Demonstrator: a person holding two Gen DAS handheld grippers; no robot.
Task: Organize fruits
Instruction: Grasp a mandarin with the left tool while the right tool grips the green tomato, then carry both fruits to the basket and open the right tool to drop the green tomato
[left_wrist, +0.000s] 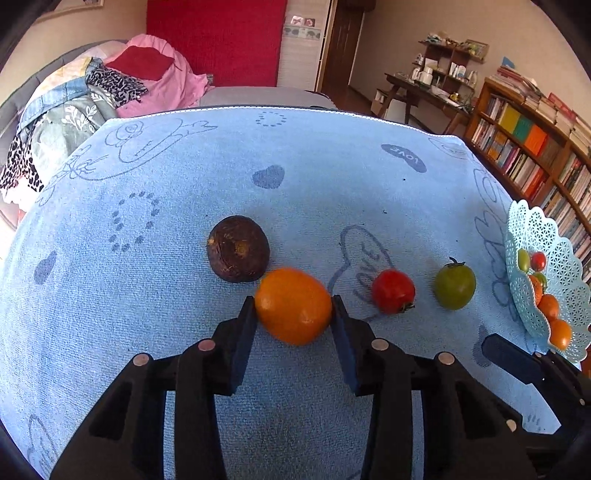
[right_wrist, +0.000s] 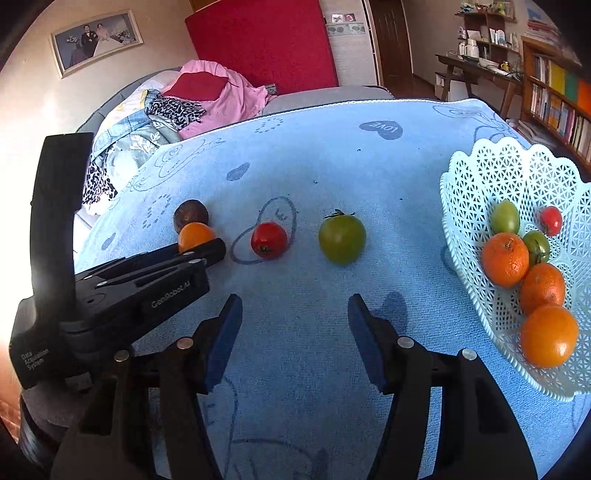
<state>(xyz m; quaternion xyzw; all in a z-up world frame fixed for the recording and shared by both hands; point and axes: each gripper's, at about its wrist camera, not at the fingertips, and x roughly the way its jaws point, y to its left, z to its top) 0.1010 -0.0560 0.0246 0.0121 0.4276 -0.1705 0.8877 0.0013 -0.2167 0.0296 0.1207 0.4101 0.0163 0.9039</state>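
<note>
My left gripper has its two pads against the sides of an orange lying on the blue towel. A dark brown fruit lies just behind it. A red tomato and a green tomato lie to its right. My right gripper is open and empty, hovering over the towel in front of the green tomato and the red tomato. The left gripper with the orange shows at the left of the right wrist view.
A pale blue lattice basket at the right holds several oranges and small tomatoes; it also shows in the left wrist view. Behind the table are a sofa with clothes, a bookshelf and a desk.
</note>
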